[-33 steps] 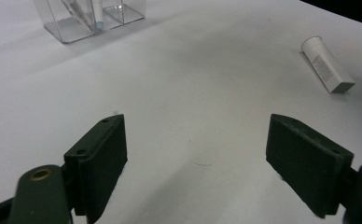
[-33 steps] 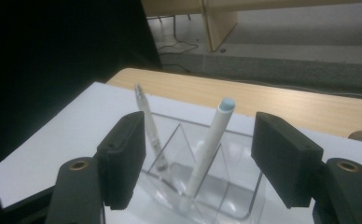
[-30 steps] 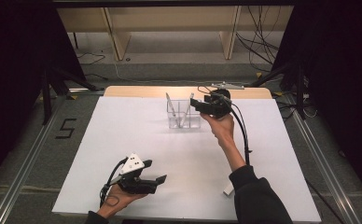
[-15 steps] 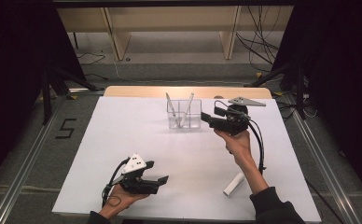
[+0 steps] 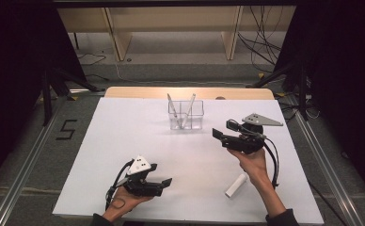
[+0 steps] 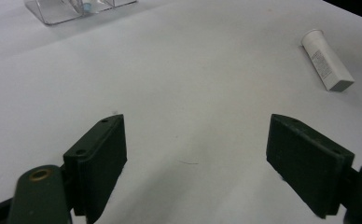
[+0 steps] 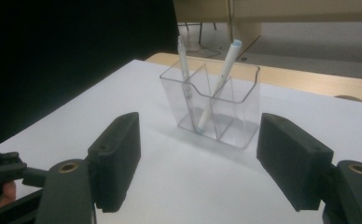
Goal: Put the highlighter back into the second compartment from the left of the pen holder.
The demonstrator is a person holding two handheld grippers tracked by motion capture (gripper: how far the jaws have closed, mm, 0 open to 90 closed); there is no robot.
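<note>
A clear plastic holder (image 5: 186, 116) with compartments stands at the back middle of the white table and holds two white pens (image 5: 171, 106), each leaning. In the right gripper view the holder (image 7: 216, 105) stands ahead of the jaws, with one pen (image 7: 184, 60) on its left and the other pen (image 7: 226, 70) blue-tipped. My right gripper (image 5: 217, 134) hovers to the right of the holder and apart from it. Its jaws have just been opening further, with nothing between them (image 7: 198, 140). My left gripper (image 5: 165, 181) rests near the front edge, open and empty (image 6: 195, 140).
A white tube (image 5: 235, 185) lies on the table at the front right, beside the right forearm; in the left gripper view the tube (image 6: 327, 59) lies far right. A wooden strip (image 5: 190, 92) borders the table's back edge. Cables trail from both grippers.
The right gripper has pulled away from the holder, to the right and toward the person. The white tube, earlier partly under the forearm, now lies in plain sight. The left gripper has kept still.
</note>
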